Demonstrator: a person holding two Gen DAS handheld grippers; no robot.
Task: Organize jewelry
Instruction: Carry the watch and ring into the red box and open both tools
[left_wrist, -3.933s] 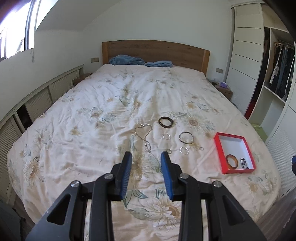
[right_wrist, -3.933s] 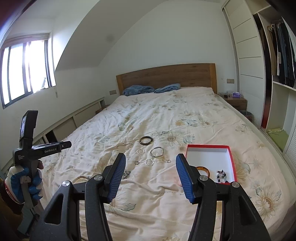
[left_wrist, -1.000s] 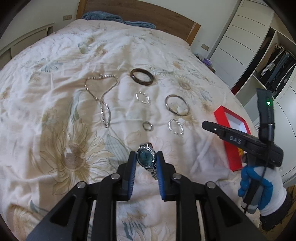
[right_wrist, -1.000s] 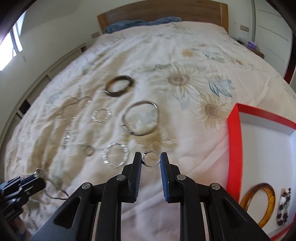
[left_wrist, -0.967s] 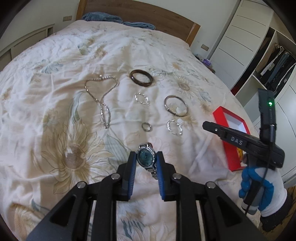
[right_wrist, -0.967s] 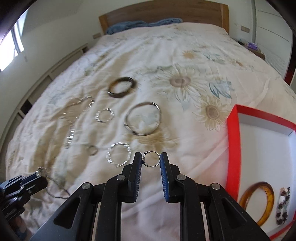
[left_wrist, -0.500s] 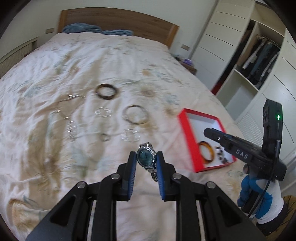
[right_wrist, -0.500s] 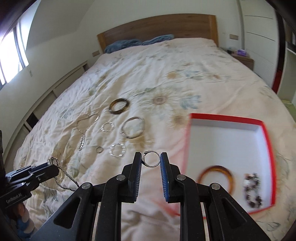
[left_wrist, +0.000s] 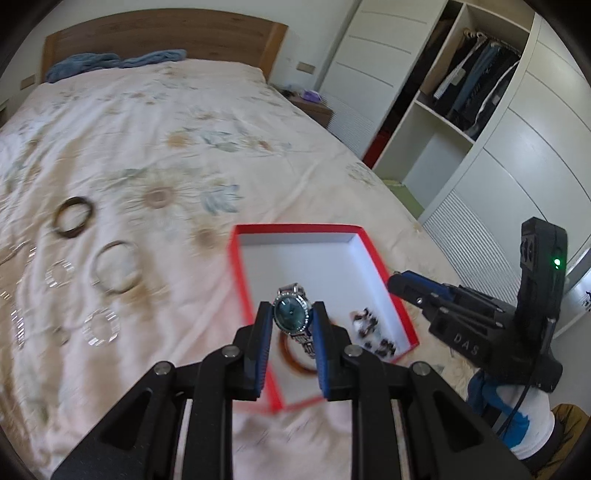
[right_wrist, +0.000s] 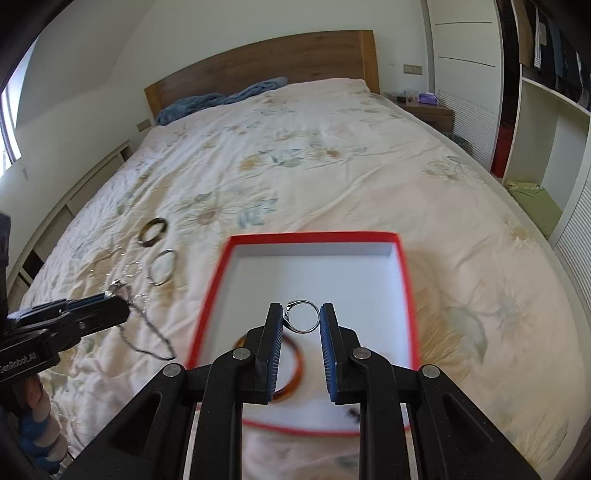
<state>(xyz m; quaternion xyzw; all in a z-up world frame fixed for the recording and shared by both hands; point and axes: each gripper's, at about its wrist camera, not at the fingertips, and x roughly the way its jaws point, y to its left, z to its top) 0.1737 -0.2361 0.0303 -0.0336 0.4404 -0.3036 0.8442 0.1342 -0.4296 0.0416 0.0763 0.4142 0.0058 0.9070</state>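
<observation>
My left gripper (left_wrist: 291, 318) is shut on a silver watch (left_wrist: 290, 314) with a teal face, held above the near part of the red box (left_wrist: 243, 280). My right gripper (right_wrist: 302, 318) is shut on a small silver ring (right_wrist: 303, 316) and hangs over the same red box (right_wrist: 221, 254). An amber bangle (right_wrist: 291, 380) and a dark beaded piece (left_wrist: 369, 328) lie in the box. In the right wrist view the left gripper (right_wrist: 110, 314) shows at the left with the watch's chain strap (right_wrist: 147, 332) dangling from it.
On the floral bedspread left of the box lie a dark bangle (left_wrist: 73, 220), a silver bangle (left_wrist: 116, 266), sparkly hoops (left_wrist: 101, 326) and a necklace, partly out of frame. A wardrobe (left_wrist: 461, 92) and the bed's right edge are close by.
Both grippers have swung right from over the loose jewelry to over the red box, each still holding its piece. The box now fills the middle of both views.
</observation>
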